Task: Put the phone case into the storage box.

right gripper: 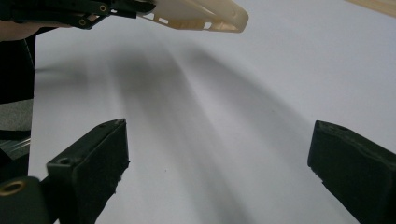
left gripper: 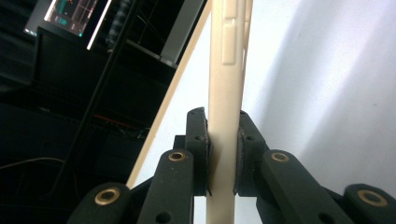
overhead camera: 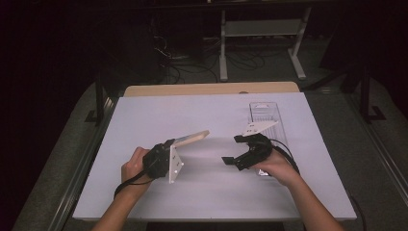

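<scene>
Left tongs (left gripper: 223,154) pinch a cream phone case (left gripper: 227,70) (held edge-on); right tongs (right gripper: 219,172) spread.

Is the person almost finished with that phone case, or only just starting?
Probably somewhere in the middle. Done: the cream phone case is lifted off the white table, clamped by the left gripper. In hand: it is held out toward the right gripper, whose jaws stand wide open with nothing between them. Left, I'd guess: passing it over or putting it somewhere, maybe the clear tray behind.
</scene>
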The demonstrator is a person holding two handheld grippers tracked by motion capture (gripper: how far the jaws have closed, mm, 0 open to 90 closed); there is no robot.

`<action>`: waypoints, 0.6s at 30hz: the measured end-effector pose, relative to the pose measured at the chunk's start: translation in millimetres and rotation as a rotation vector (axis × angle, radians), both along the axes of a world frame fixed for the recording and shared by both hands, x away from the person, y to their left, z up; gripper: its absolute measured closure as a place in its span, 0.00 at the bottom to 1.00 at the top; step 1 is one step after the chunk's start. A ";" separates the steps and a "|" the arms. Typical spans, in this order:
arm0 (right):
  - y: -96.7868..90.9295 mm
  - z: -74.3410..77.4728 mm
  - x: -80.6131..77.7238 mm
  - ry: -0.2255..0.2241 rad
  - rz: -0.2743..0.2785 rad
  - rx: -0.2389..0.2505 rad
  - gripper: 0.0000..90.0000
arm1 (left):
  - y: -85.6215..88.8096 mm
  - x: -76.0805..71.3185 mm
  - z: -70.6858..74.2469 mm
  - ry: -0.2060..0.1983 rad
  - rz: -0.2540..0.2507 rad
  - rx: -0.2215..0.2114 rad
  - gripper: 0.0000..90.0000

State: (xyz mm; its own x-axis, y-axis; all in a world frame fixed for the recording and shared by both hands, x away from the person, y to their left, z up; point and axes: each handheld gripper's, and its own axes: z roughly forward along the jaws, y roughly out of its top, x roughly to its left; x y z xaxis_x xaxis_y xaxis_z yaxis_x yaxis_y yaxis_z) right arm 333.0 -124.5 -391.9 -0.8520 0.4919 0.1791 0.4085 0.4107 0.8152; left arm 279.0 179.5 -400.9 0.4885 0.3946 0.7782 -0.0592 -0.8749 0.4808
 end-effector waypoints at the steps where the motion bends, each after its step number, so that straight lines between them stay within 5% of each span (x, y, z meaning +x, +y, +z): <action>1: 0.0 0.0 0.1 0.001 0.000 0.000 0.05 | 0.4 0.2 1.2 0.007 0.001 -0.003 0.88; 7: -0.2 -0.1 0.9 0.000 0.005 0.000 0.05 | -0.3 2.1 3.5 0.032 0.001 -0.035 0.88; 18: 0.4 -0.2 0.6 0.004 0.006 -0.003 0.06 | 2.3 5.5 6.8 0.119 0.023 -0.157 0.88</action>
State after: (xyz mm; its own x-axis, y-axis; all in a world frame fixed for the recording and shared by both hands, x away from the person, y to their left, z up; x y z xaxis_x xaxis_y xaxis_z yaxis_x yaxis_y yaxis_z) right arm 333.6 -124.1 -392.1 -0.8544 0.4872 0.1808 0.4090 0.4159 0.8123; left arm 284.5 181.9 -394.0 0.5625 0.5192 0.6434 0.0256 -0.7888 0.6141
